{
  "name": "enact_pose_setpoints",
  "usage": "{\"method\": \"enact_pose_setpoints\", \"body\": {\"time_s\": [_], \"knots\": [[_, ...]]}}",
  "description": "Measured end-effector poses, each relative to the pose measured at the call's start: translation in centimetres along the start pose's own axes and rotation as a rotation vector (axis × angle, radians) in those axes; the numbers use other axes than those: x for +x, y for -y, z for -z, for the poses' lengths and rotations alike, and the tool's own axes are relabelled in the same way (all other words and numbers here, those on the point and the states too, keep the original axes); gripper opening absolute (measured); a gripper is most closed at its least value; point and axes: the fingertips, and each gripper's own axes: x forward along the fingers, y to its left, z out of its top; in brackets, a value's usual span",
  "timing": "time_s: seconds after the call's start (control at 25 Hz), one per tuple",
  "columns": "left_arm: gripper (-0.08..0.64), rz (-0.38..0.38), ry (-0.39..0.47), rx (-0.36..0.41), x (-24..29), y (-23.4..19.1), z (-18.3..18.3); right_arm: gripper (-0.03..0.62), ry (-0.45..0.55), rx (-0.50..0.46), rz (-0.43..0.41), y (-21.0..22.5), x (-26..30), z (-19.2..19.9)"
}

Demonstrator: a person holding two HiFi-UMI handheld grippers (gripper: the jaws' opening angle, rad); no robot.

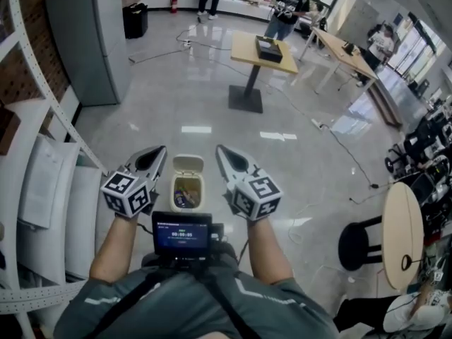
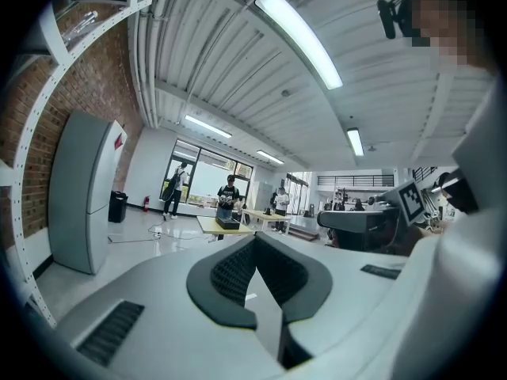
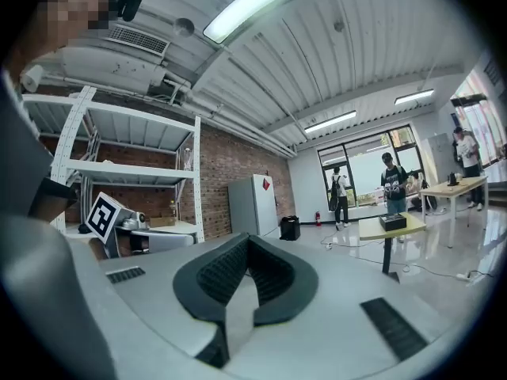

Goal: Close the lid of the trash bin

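Chest-mounted screen points toward a small cream trash bin standing open on the polished floor, just ahead and between two handheld grippers.

Its lid stands tipped back at the bin's far edge, with litter visible inside. The lid looks like thin, light, smooth plastic on a hinge, so it would probably fall shut with a nudge to its upper rim rather than a pinch, though so light a bin may skid on the glossy floor. The left gripper and right gripper hang either side of it, jaws pressed together on nothing. A tall grey cabinet and a table stand well beyond.
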Motion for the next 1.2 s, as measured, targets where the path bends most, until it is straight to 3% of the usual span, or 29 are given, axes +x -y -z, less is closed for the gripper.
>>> {"method": "enact_pose_setpoints", "body": {"time_s": [0.28,0.76,1.0,1.2], "knots": [[-0.008,-0.037,-0.037,-0.021,6.0,-1.5,1.0,0.01,-0.032,0.034,-0.064,5.8,3.1,2.0],[-0.008,-0.04,-0.177,-0.051,12.2,-8.0,6.1,0.011,-0.16,0.132,0.024,12.2,10.9,8.9],[-0.008,-0.035,-0.266,-0.099,15.2,-11.8,12.0,0.011,-0.279,0.154,0.035,13.5,14.5,15.2],[-0.008,-0.09,-0.362,-0.149,17.0,-14.7,18.2,0.011,-0.389,0.199,0.049,14.4,16.5,22.0]]}}
